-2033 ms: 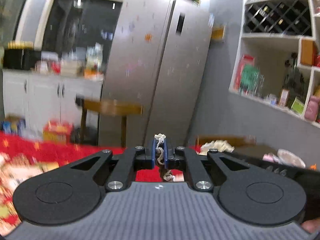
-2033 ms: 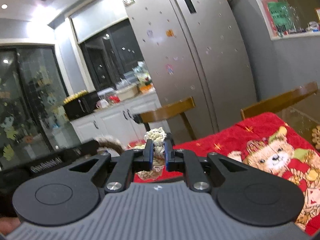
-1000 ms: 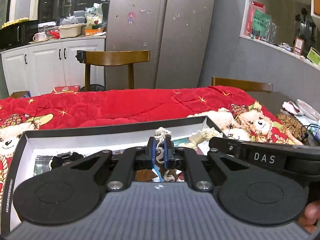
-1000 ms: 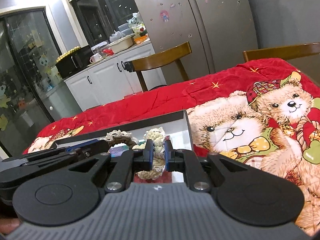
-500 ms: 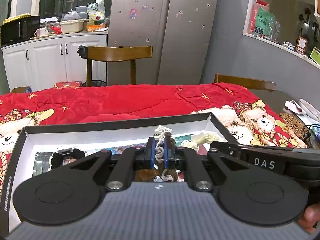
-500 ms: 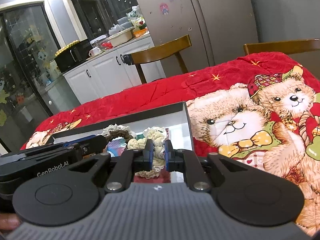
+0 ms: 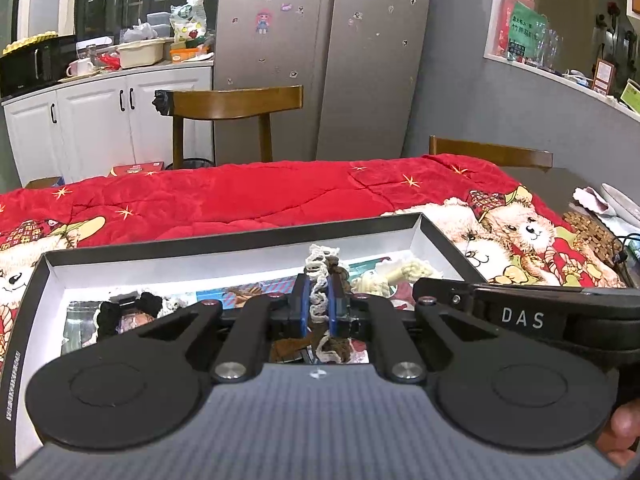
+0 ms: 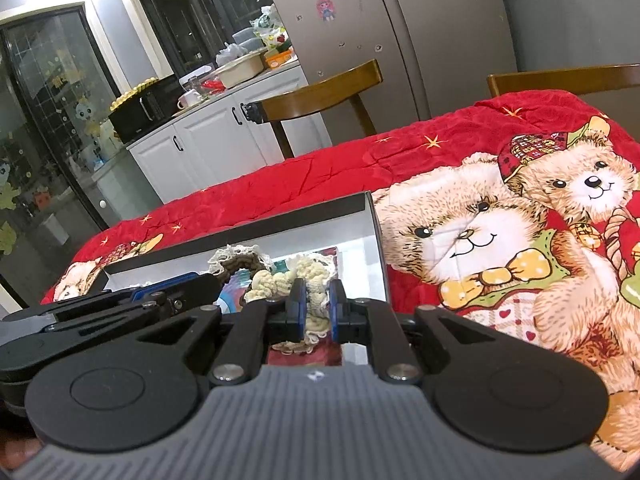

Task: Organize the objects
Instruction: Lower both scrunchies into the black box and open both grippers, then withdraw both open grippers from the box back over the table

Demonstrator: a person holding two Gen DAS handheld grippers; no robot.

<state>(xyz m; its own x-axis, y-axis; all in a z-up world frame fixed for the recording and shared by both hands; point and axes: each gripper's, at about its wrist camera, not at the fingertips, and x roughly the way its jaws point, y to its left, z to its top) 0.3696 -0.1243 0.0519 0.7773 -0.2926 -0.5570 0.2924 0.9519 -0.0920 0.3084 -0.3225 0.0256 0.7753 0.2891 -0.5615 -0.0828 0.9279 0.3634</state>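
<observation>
My left gripper (image 7: 320, 286) is shut on a brown scrunchie with white lace trim (image 7: 319, 304), held just above a shallow black box with a white inside (image 7: 240, 240). My right gripper (image 8: 318, 290) is shut on a cream knitted scrunchie (image 8: 316, 312) over the right end of the same box (image 8: 280, 220). The right wrist view also shows the left gripper (image 8: 140, 300) and its lace scrunchie (image 8: 240, 258). In the left wrist view the right gripper's black body (image 7: 520, 312) crosses the box's right end. A black scrunchie (image 7: 132, 308) lies in the box on colourful printed packets.
The box rests on a red quilt printed with bears (image 7: 240, 200) that covers the table. Wooden chairs (image 7: 236, 102) stand behind it, then a steel fridge (image 7: 320, 60) and white cabinets (image 7: 100, 120). Small clutter (image 7: 600, 216) lies at the table's right edge.
Two seconds ago both views faced the fridge and cabinets; both grippers have since tipped down over the box with their scrunchies. Over the last half second almost nothing moved.
</observation>
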